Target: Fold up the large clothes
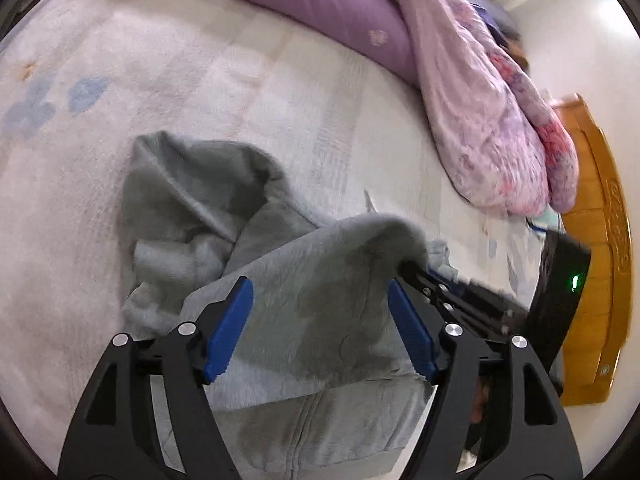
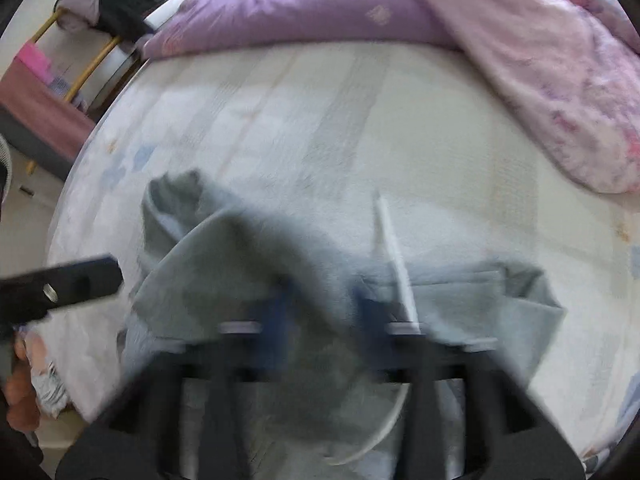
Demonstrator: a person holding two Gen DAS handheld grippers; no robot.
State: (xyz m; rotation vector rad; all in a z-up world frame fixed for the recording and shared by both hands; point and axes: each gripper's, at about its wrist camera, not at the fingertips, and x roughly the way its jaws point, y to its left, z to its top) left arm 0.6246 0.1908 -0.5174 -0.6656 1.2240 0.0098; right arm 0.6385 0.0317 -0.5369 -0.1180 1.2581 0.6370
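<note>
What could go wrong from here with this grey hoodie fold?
1. The left gripper is open with the grey hoodie only draped between its fingers; that side could slump back.
2. The white drawstring hangs loose and may get trapped in the fold.
3. The right wrist view is blurred, so the right gripper's hold cannot be confirmed.

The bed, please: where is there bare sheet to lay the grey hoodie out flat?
Free: the sheet between the grey hoodie and the purple pillow, and the stretch left toward its blue flower print. Crowded: the floral quilt covers the right side; both grippers crowd the near edge.
</note>
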